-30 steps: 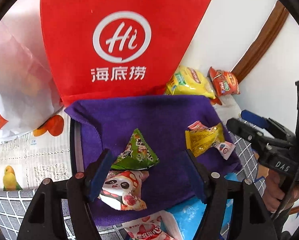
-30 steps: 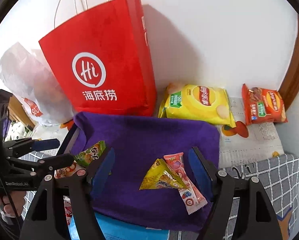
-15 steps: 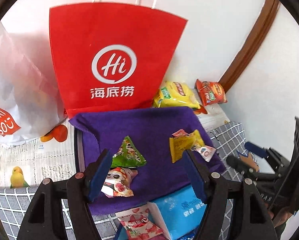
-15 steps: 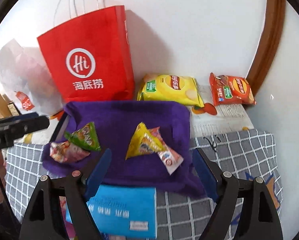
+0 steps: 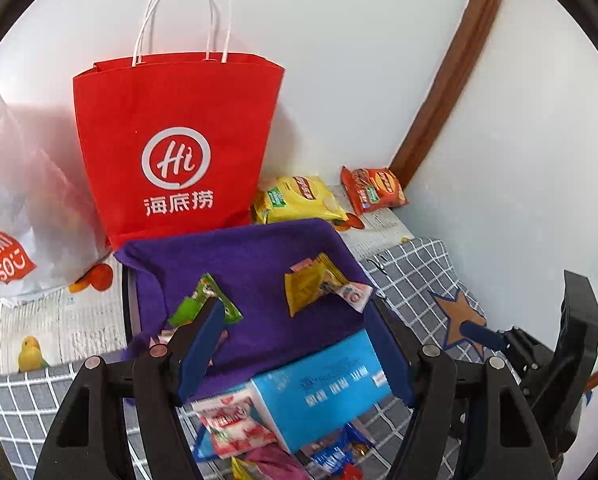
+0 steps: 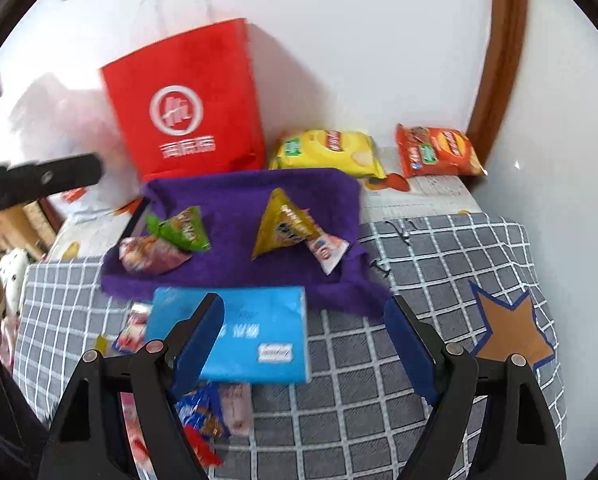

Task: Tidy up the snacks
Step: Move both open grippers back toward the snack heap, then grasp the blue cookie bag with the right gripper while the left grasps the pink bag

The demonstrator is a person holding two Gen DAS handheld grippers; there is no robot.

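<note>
Both the left gripper [image 5: 295, 344] and right gripper [image 6: 303, 344] hover empty with jaws apart above a blue rectangular packet [image 6: 235, 332], beyond which four small snack packets lie on a purple cloth-lined tray [image 6: 235, 192], then two crisp bags beside an upright red paper bag [image 5: 175, 148].

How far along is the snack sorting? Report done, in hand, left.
Done: four small packets lie on the purple cloth, the green packet and yellow triangle packet among them. In hand: nothing; the left gripper and right gripper are both open and empty. Left: loose snacks beside the blue box and two chip bags by the wall.
</note>
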